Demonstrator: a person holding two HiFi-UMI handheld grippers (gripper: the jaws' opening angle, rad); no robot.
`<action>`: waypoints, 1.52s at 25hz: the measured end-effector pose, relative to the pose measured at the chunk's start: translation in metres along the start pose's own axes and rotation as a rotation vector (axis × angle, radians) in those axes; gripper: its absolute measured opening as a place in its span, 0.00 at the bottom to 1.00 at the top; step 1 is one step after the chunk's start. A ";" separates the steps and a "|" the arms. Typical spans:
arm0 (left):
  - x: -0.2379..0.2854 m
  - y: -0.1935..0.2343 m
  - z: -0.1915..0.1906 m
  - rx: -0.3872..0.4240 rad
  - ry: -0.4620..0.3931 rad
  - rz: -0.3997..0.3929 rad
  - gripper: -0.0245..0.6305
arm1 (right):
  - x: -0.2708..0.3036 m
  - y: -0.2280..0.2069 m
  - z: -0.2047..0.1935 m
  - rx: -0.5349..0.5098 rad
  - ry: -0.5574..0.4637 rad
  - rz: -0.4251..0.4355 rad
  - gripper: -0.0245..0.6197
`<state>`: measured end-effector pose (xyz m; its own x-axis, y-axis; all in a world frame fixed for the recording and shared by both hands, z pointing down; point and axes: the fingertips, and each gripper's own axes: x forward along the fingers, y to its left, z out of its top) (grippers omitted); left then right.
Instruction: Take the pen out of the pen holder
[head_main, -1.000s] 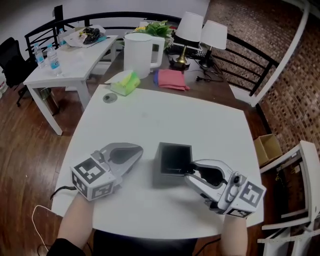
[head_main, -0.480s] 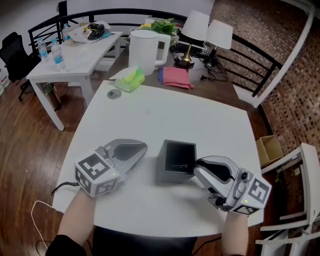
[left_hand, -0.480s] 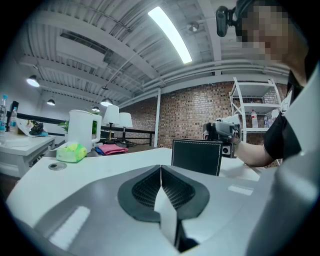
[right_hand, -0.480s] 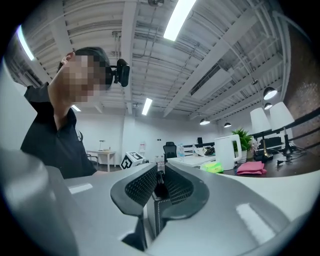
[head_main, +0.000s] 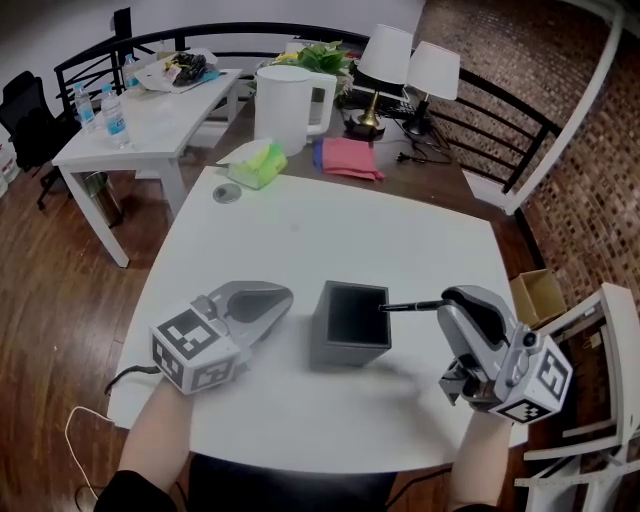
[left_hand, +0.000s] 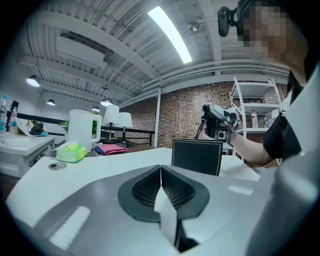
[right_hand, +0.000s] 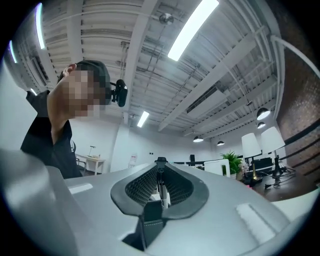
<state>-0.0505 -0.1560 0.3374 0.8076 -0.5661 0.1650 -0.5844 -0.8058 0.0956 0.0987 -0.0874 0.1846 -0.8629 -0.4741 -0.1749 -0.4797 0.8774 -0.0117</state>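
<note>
in the right claw (head_main: 446, 302), pen (head_main: 410, 306) clamped, jaws just closed

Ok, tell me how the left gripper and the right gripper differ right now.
The left gripper is shut on nothing; the right gripper has just been closing its jaws and now clamps the pen. The left gripper sits low over the table, left of the pen holder; the right gripper is right of it, tilted upward, with the pen pointing back toward the holder's rim. Both are grey and carry a marker cube.

Right gripper (head_main: 445, 299) newly clamped; left (head_main: 286, 294) shut
</note>
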 end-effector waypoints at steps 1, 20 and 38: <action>0.000 0.000 0.000 -0.001 -0.001 0.000 0.04 | -0.002 -0.002 0.008 -0.019 -0.015 -0.009 0.13; 0.001 0.000 0.000 -0.002 -0.002 0.000 0.04 | -0.018 -0.047 -0.092 -0.353 0.402 -0.207 0.13; 0.000 0.001 0.002 -0.006 0.001 0.004 0.04 | -0.025 -0.062 -0.165 -0.112 0.567 -0.208 0.13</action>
<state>-0.0508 -0.1567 0.3351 0.8050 -0.5695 0.1665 -0.5883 -0.8024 0.1003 0.1238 -0.1424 0.3526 -0.6852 -0.6268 0.3710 -0.6340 0.7640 0.1199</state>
